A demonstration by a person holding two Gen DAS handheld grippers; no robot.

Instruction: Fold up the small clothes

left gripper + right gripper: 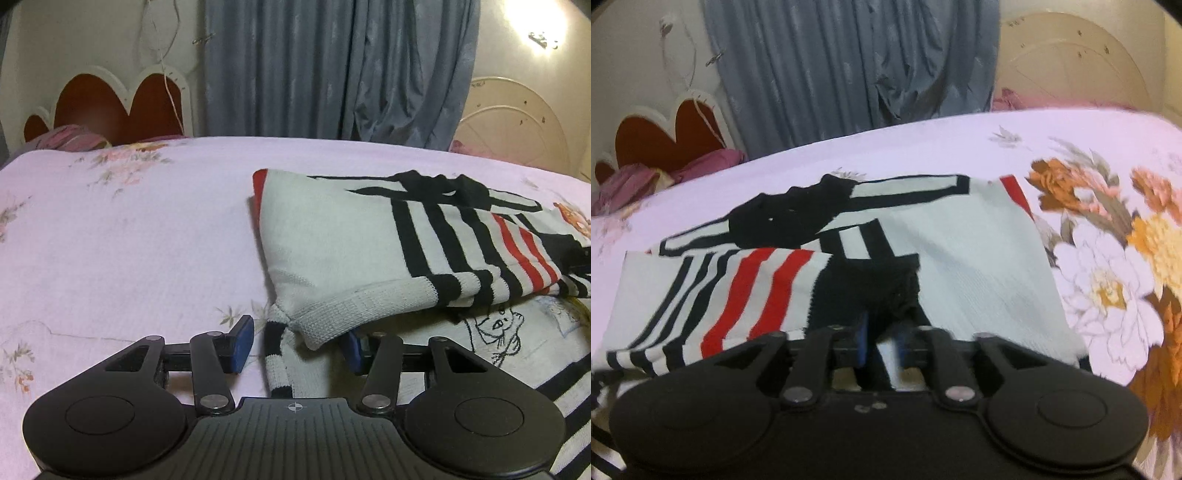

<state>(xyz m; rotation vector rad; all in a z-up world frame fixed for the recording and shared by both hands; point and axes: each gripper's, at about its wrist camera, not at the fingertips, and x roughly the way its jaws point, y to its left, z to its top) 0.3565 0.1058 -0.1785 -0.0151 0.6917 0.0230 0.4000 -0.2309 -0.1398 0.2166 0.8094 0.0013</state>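
Observation:
A white knit sweater [332, 229] with black and red stripes lies folded on the bed. In the left wrist view its ribbed corner [317, 325] and a black-banded cuff [277, 354] hang between the blue pads [243, 343] of my left gripper [298, 345]. The left pad stands clear of the cloth, so that gripper is open. The right wrist view shows the same sweater [979, 266] with a striped sleeve [738, 280] folded across it, ending in a black cuff [871, 284]. My right gripper [882, 345] sits just behind that cuff, its pads a little apart over white cloth.
A second white garment with a cartoon drawing [495, 325] lies under the sweater at the right. The bed sheet [129, 240] is pale pink with a large flower print [1108, 266]. Behind the bed are a blue curtain [332, 66], a red headboard [110, 107] and a pink pillow [70, 142].

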